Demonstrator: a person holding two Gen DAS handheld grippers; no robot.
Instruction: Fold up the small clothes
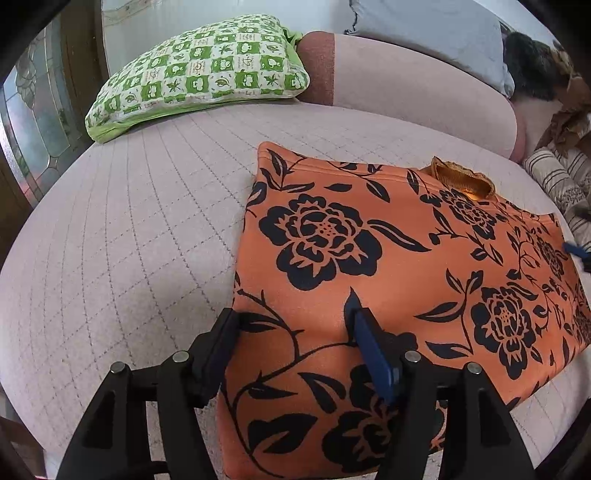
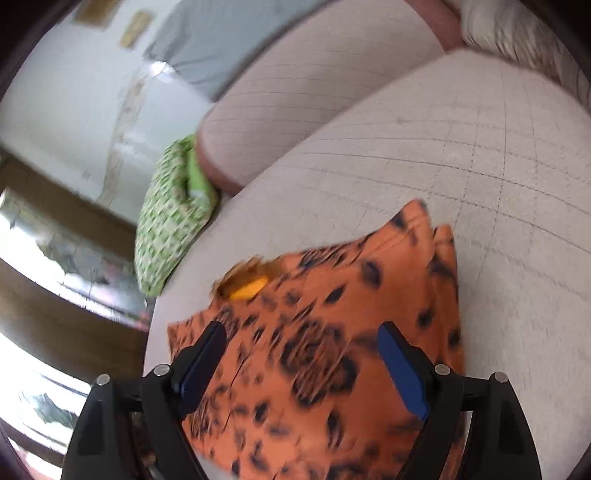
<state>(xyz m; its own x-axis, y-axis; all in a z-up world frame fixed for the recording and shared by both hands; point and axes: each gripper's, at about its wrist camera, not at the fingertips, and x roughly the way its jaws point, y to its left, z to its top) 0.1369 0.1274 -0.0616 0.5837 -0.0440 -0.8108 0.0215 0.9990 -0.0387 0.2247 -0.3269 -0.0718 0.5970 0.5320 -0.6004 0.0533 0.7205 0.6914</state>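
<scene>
An orange garment with black flower print (image 1: 369,266) lies folded flat on a pale quilted mattress (image 1: 129,221). A gold lace trim (image 1: 461,181) pokes out at its far edge. My left gripper (image 1: 291,315) is open just over the garment's near left corner; its left finger sits at the cloth's edge and nothing is pinched. The right gripper's blue fingertip (image 1: 574,249) shows at the far right edge of the cloth. In the blurred right wrist view, the right gripper (image 2: 301,332) is wide open above the same garment (image 2: 332,332), with the gold trim (image 2: 251,286) beyond it.
A green checked pillow (image 1: 199,74) lies at the mattress's far left. A pink bolster (image 1: 406,85) runs along the back under a grey pillow (image 1: 436,33). Striped bedding (image 1: 561,177) is piled at the right. A leaded glass door (image 1: 33,122) stands at left.
</scene>
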